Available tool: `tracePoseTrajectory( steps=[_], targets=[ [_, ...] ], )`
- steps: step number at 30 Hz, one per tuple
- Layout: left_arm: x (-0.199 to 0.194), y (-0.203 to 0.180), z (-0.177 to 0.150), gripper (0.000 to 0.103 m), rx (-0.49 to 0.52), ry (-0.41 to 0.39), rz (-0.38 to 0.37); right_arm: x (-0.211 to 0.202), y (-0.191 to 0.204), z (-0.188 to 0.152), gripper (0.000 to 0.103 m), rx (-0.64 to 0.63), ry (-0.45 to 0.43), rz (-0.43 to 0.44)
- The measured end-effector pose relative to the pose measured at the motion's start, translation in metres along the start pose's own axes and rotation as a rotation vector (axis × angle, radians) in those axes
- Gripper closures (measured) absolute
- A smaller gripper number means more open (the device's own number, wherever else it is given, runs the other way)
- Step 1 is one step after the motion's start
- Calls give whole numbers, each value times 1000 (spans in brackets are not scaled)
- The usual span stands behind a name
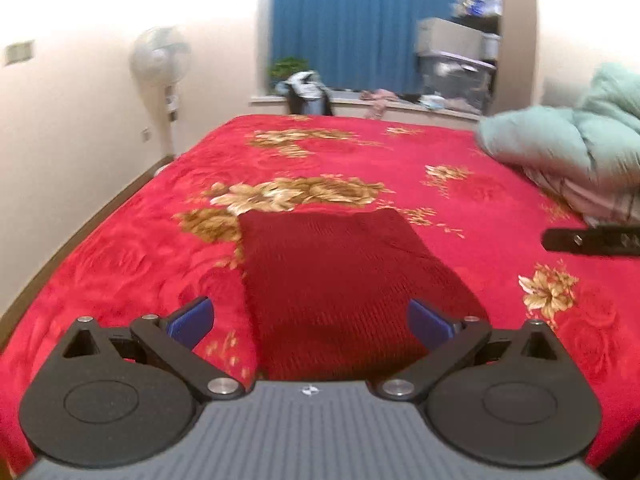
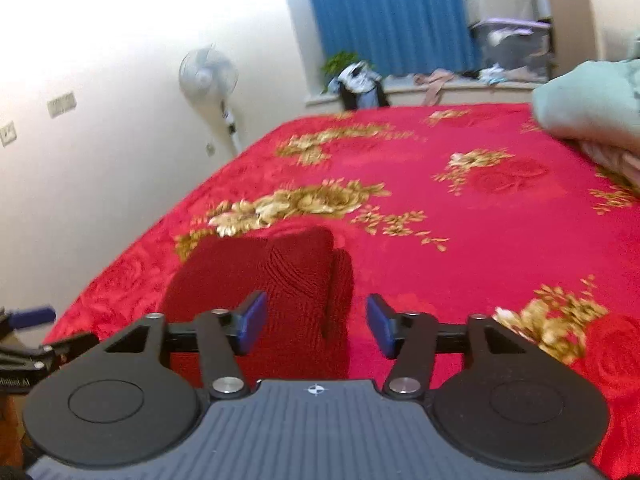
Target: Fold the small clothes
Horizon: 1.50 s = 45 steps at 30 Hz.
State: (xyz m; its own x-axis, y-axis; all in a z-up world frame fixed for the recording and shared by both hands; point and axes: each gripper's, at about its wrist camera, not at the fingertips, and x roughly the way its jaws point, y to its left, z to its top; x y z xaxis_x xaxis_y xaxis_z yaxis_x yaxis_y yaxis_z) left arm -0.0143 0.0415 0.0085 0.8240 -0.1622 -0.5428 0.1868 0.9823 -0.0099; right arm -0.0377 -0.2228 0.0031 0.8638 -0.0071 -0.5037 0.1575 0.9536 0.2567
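Left gripper [image 1: 310, 320]: fingers spread wide, nothing in them. Hovering low over the near end of the garment, one blue pad off its left edge, the other over the cloth.

Garment: dark red knit piece [image 1: 340, 280], some small ribbed top or sweater, can't tell which. It lies on the bed near the front edge, already a tidy rectangle in the left view. In the right view its right side [image 2: 280, 280] looks doubled over, with a rolled lip standing up a bit.

Right gripper [image 2: 316, 326]: also open with a moderate gap, holding nothing. It sits over the garment's right margin, so the folded edge falls between the fingers.

How it'll handle (my guess): light, soft, floppy and stretchy. No risk of breaking, but it'll sag and slide off its own layers if lifted by one point. I'd pinch the two near corners through all layers and carry them toward the far edge together.

Surface: red plush bedspread [image 1: 360, 152] with gold flowers. Fuzzy, so the knit should grip rather than slip, and the soft bed gives under pressure.

Room: standing fan [image 1: 162, 60] by the left wall, blue curtain [image 1: 360, 20] behind a cluttered sill, green duvet [image 1: 568, 148] bunched at right.
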Motion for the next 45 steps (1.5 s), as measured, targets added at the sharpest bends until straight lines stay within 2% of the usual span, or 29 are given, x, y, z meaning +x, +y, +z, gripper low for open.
tracePoseTrajectory(
  steps=[2, 3, 5, 7, 10, 13, 18, 33, 45],
  targets=[
    [-10, 2, -8, 0, -47, 31, 19, -15, 7, -11, 23, 0, -15, -11],
    [-11, 2, -12, 0, -68, 57, 33, -19, 11, -15, 22, -2, -22, -20],
    [-8, -1, -23, 0, -89, 88, 73, -25, 18, -27, 20, -11, -36, -43],
    [-7, -6, -37, 0, -93, 87, 96, -19, 21, -40, 20, -17, -13, -59],
    [6, -11, -45, 0, -86, 145, 69, -5, 26, -53, 20, -54, 51, -68],
    [12, -12, -46, 0, -84, 125, 76, 7, 27, -59, 20, -74, 79, -69],
    [27, -15, -46, 0, -80, 135, 89, 23, 32, -61, 20, -56, 117, -61],
    [36, -17, -43, 0, -81, 110, 97, 31, 54, -59, 21, -126, 92, -28],
    [36, -17, -43, 0, -90, 101, 94, 32, 55, -60, 20, -139, 96, -37]
  ],
)
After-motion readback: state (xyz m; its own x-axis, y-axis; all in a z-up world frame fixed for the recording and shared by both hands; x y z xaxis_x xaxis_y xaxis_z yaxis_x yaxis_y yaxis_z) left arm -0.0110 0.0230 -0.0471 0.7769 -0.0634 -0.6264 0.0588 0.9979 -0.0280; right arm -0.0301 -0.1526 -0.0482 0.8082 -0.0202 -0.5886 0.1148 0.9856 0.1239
